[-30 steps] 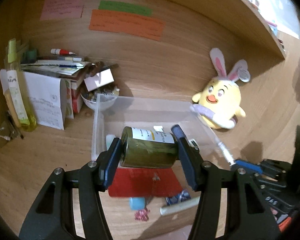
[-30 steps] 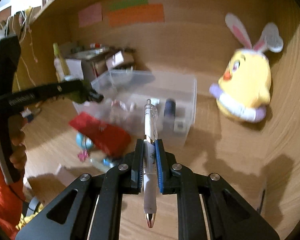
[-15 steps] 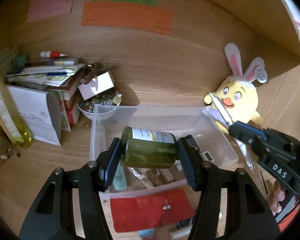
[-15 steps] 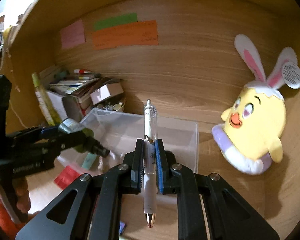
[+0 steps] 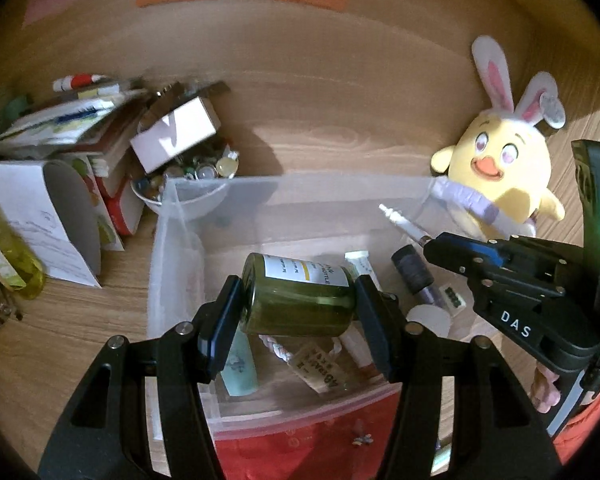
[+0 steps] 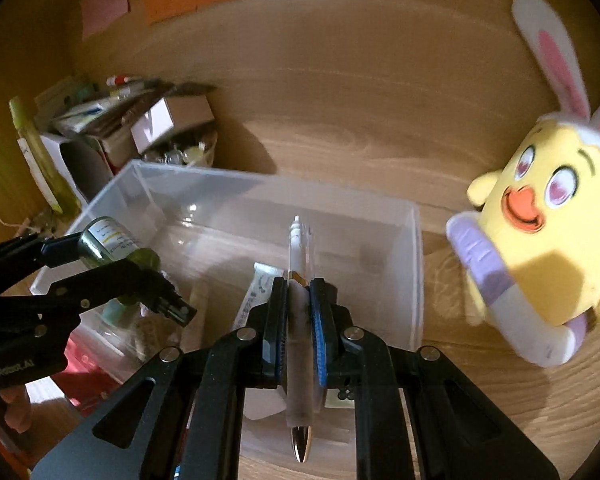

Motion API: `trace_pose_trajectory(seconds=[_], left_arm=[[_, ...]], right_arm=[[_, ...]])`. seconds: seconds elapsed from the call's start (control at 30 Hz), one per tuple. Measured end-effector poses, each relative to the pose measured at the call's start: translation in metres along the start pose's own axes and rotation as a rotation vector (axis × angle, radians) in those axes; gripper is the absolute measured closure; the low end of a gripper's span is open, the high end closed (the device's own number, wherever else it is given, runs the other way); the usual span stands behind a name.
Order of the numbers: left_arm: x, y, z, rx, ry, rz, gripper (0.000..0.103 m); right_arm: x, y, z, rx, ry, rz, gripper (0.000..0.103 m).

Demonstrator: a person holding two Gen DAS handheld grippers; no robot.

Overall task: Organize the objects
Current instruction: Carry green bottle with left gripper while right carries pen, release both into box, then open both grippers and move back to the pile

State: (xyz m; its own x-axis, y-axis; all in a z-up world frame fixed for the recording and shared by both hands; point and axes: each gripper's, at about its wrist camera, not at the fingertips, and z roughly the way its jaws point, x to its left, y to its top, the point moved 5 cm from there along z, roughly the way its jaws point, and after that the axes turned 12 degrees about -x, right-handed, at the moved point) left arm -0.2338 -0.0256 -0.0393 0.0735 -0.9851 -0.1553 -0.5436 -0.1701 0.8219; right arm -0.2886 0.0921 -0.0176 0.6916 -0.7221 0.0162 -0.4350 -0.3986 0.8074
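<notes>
Left tool [image 5: 298, 300] is clamped on the green bottle [image 5: 296, 300], which lies sideways between its fingers, hanging over the clear bin [image 5: 220, 182] on the desk [image 5: 60, 320]. Right tool [image 6: 300, 312] is pinched tight on the white pen [image 6: 299, 260], pen running lengthways between the fingers, over the bin's right end. The plush chick [image 6: 540, 220] sits just beside the bin's right wall.

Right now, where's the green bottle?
The green bottle lies sideways, clamped in the left gripper, over the clear bin, left of the pen.
</notes>
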Motion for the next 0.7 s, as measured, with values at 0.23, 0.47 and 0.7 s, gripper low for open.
trace_pose_trajectory(seconds=[0.23,0.47,0.7], left_arm=[[-0.001,-0.003,0.004,0.018,0.002,0.027,0.046],[0.0,-0.001,-0.016,-0.008,-0.016,0.015,0.04],[0.004,-0.001,-0.054,-0.077,-0.01,0.006,0.017]], right_arm=[[0.007,-0.01,0.01,0.049,0.013,-0.027,0.093],[0.011,-0.011,-0.007,0.034,-0.02,-0.068,0.083],[0.015,-0.008,-0.046,-0.042,-0.013,-0.072,0.056]])
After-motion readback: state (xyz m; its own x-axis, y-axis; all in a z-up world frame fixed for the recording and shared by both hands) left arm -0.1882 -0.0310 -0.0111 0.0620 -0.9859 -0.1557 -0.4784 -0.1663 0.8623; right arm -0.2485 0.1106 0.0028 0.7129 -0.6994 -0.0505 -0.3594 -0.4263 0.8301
